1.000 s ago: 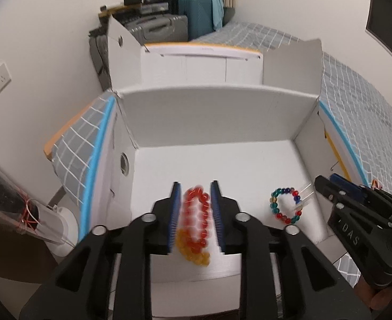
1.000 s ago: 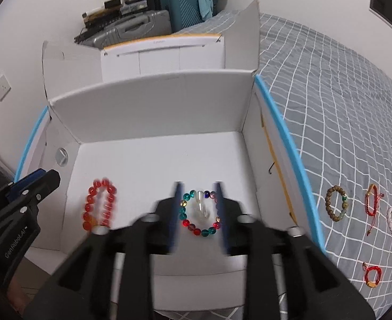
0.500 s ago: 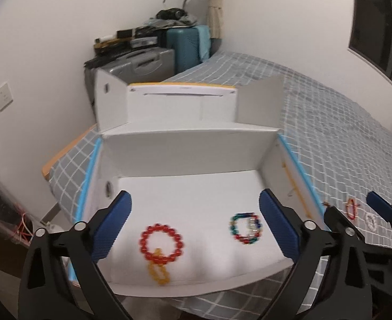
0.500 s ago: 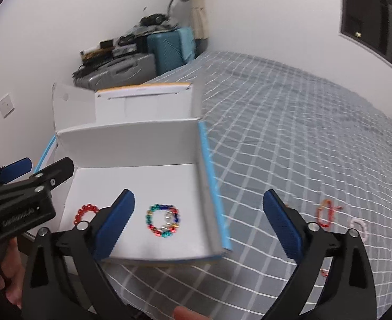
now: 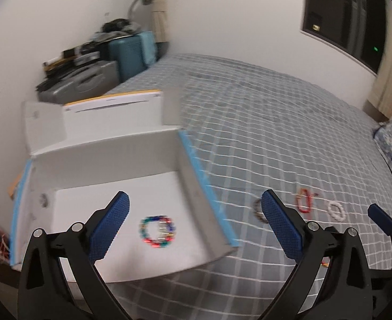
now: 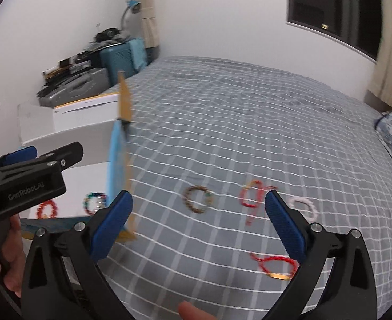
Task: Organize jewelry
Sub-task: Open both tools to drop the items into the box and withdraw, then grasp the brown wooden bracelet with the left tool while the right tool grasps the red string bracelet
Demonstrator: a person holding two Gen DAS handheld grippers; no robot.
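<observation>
- Bedroom w/ a grey checked bedspread (image 6: 249,133); suitcases (image 5: 94,80) stacked in the far corner, dark window (image 6: 334,13) at right.
- Just changed: a sec ago both grippers were down in the white box (image 5: 110,144), each shut around a bracelet. Now both are up, swung away to the right and spread wide.
- Left gripper (image 5: 196,226): jaws fully apart, nothing held; hangs over the box's right wall, blue pads either side of it.
- Right gripper (image 6: 197,222): jaws also wide apart, empty; hangs above the loose pieces on the bed.
- Meaning, I'd judge: two drops done, next pick-ups starting; right looks closest to the brown bead bracelet (image 6: 199,199).
- Box contents: multicolour bead bracelet (image 5: 157,230) flat on the floor near the front, and red bead bracelet (image 6: 46,209) left of it, seen only in right view (left gripper's body blocks it otherwise). The two lie apart, not touching.
- Box flaps stand open; blue-edged right wall separates stored pieces from the rest.
- Outside on the bed, a row: brown beads, red cord bracelet (image 6: 250,197), white bead bracelet (image 6: 302,208); nearer the cam, second red cord bracelet (image 6: 276,266) w/ a gold bit.
- So 2 in, 4 to go by my count. Frames blurry, fine detail unclear.
</observation>
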